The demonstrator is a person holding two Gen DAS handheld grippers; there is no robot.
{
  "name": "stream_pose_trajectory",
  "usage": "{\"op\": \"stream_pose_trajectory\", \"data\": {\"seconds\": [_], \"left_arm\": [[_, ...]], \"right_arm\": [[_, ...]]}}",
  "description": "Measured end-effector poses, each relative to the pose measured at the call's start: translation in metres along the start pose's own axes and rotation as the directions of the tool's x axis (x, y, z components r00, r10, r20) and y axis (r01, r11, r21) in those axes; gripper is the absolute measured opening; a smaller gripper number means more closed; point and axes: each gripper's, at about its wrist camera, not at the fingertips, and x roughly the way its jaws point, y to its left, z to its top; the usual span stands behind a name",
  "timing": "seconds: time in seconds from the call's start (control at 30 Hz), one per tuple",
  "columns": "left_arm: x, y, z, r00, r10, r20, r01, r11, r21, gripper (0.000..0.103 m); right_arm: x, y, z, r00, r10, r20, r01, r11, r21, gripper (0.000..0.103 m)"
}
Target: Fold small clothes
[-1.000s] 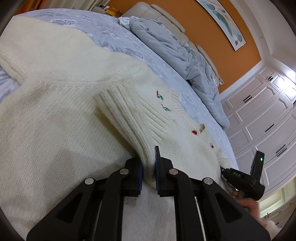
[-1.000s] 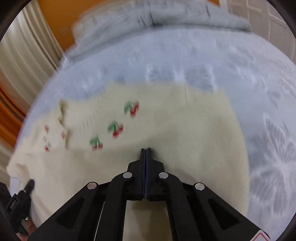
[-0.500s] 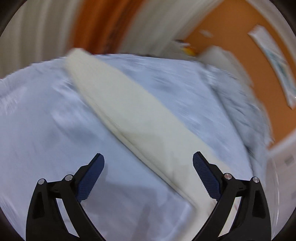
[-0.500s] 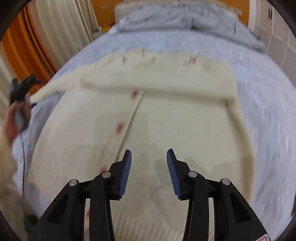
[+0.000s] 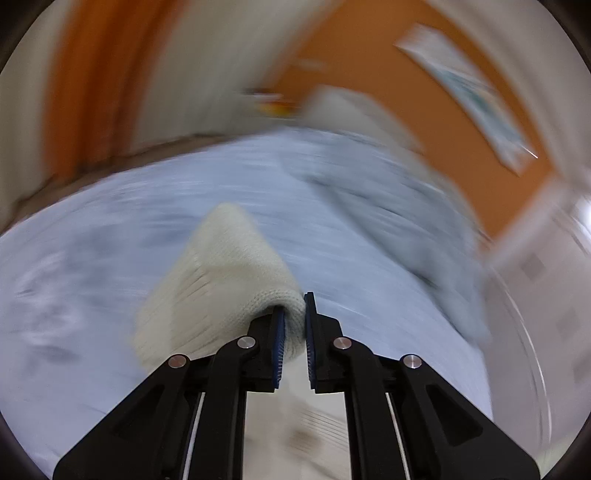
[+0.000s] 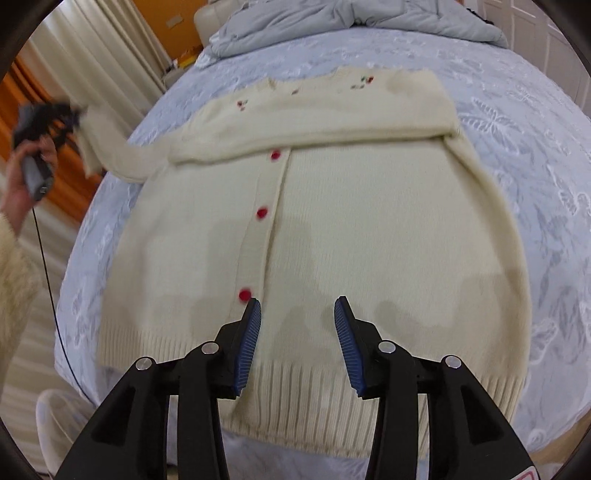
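One cream cardigan (image 6: 332, 221) lies flat, front up, on the pale blue bed (image 6: 535, 155), one sleeve folded across the chest.

Largest first: the bed carries the whole garment, with a grey duvet (image 6: 351, 22) bunched at the far end. The cardigan is a soft, light, stretchy knit; it will sag and drape when lifted, so it is best taken by the firmer ribbed cuff or hem (image 6: 332, 413), not the loose body. The left hand-held gripper (image 6: 74, 114) is clenched on the cuff of the other sleeve (image 5: 229, 280), held out past the bed's edge. The right hand-held gripper (image 6: 297, 347) hovers released over the hem, nothing between its jaws, which have just been opening. Red buttons (image 6: 262, 213) run down the placket. No readable label or writing shows.
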Motion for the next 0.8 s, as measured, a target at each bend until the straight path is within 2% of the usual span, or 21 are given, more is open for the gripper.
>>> {"op": "stream_pose_trajectory", "data": {"seconds": [0.03,0.07,0.13,0.17,0.2,0.23,0.27,0.33,0.37,0.4,0.47,0.57,0.63,0.67,0.73,0.8], "left_arm": [[-0.001,-0.031,-0.014,0.998,-0.061,-0.027,0.062,0.997,0.049,0.009],[0.004,-0.067,-0.040,0.988,-0.131,-0.083,0.138,0.986,0.095,0.010],[0.017,-0.104,-0.087,0.965,-0.192,-0.181,0.217,0.968,0.128,0.017],[0.031,-0.116,-0.121,0.949,-0.195,-0.246,0.233,0.963,0.133,0.025],[0.043,-0.119,-0.148,0.936,-0.183,-0.300,0.229,0.965,0.126,0.052],[0.054,-0.117,-0.172,0.927,-0.158,-0.340,0.206,0.972,0.109,0.065],[0.061,-0.105,-0.202,0.920,-0.128,-0.372,0.166,0.984,0.072,0.065],[0.062,-0.083,-0.220,0.906,-0.141,-0.399,0.153,0.988,0.000,0.065],[0.060,-0.068,-0.223,0.906,-0.151,-0.395,0.145,0.988,-0.045,0.065],[0.058,-0.056,-0.221,0.911,-0.156,-0.381,0.129,0.987,-0.098,0.070],[0.051,-0.028,-0.211,0.931,-0.152,-0.333,0.092,0.977,-0.190,0.076],[0.056,0.012,-0.185,0.952,-0.075,-0.297,-0.011,0.961,-0.277,0.077],[0.074,0.033,-0.174,0.952,-0.048,-0.302,-0.052,0.948,-0.314,0.077],[0.085,0.041,-0.168,0.946,-0.020,-0.324,-0.094,0.939,-0.331,0.076],[0.099,0.054,-0.160,0.939,-0.021,-0.342,-0.125,0.909,-0.398,0.075],[0.103,0.070,-0.158,0.949,-0.052,-0.311,-0.120,0.852,-0.510,0.074]], "right_arm": [[-0.001,-0.004,0.003,1.000,-0.002,0.014,0.002,1.000,0.008,0.042],[-0.003,-0.007,0.006,1.000,-0.004,0.025,0.004,1.000,0.016,0.042],[-0.003,-0.016,0.012,0.999,-0.015,0.042,0.013,0.999,0.037,0.044],[-0.004,-0.022,0.013,0.999,-0.019,0.050,0.017,0.999,0.046,0.046],[-0.003,-0.029,0.015,0.998,-0.028,0.057,0.025,0.998,0.055,0.046],[-0.002,-0.037,0.018,0.997,-0.041,0.059,0.037,0.997,0.066,0.046],[-0.001,-0.044,0.021,0.997,-0.045,0.057,0.041,0.996,0.077,0.047],[-0.002,-0.056,0.032,0.997,-0.045,0.068,0.039,0.995,0.089,0.047],[-0.002,-0.060,0.038,0.996,-0.038,0.078,0.031,0.995,0.090,0.049],[-0.002,-0.063,0.050,0.995,-0.019,0.095,0.011,0.996,0.088,0.051],[0.003,-0.062,0.069,0.993,0.019,0.114,-0.030,0.995,0.097,0.057],[0.024,-0.051,0.111,0.989,0.061,0.135,-0.073,0.993,0.088,0.061],[0.045,-0.048,0.139,0.988,0.069,0.141,-0.085,0.990,0.113,0.065],[0.056,-0.049,0.149,0.991,0.051,0.127,-0.070,0.986,0.149,0.065],[0.077,-0.057,0.163,0.997,0.013,0.073,-0.032,0.964,0.264,0.065],[0.085,-0.070,0.166,0.997,-0.002,0.074,-0.025,0.934,0.357,0.065]]}}
